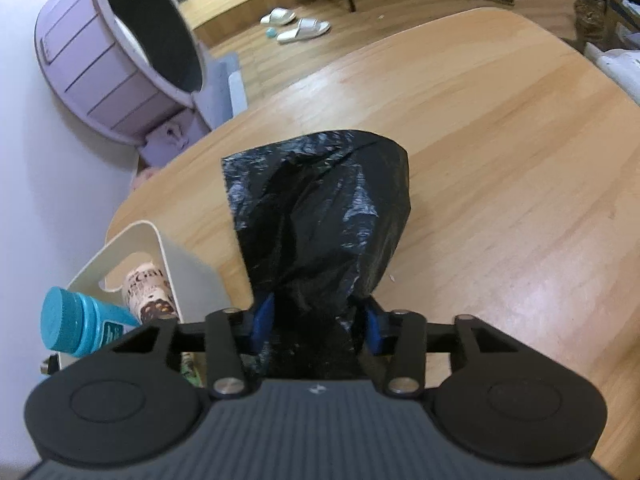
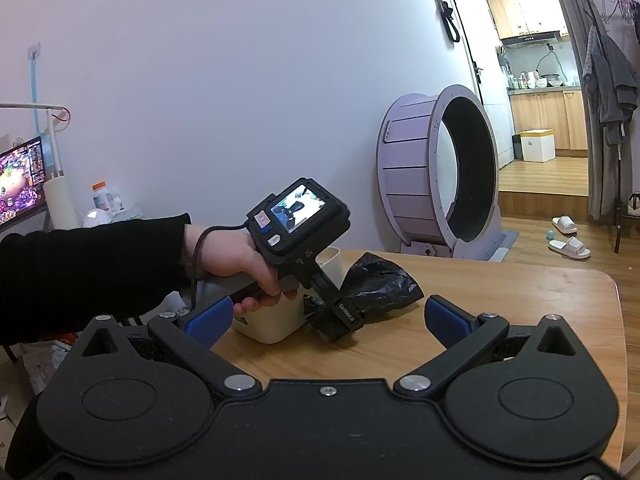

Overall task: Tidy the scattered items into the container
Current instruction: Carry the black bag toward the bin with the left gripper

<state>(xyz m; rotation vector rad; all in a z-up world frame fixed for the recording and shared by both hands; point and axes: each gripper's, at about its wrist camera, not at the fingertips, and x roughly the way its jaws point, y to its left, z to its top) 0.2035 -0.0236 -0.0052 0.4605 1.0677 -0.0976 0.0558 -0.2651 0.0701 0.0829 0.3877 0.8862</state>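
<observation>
A crumpled black plastic bag sticks out from my left gripper, whose blue pads press on its bunched end. The bag hangs just above the wooden table, right of the cream container. Inside the container lie a teal-capped bottle and a printed paper cup. In the right wrist view a hand in a black sleeve holds the left gripper, tilted down, with the bag beside the container. My right gripper stands open and wide near the table's front, nothing between its fingers.
A lilac cat wheel stands on the floor behind the table. White slippers lie on the floor farther off. A lit monitor and a bottle sit at the left by the wall. Bare table stretches right of the bag.
</observation>
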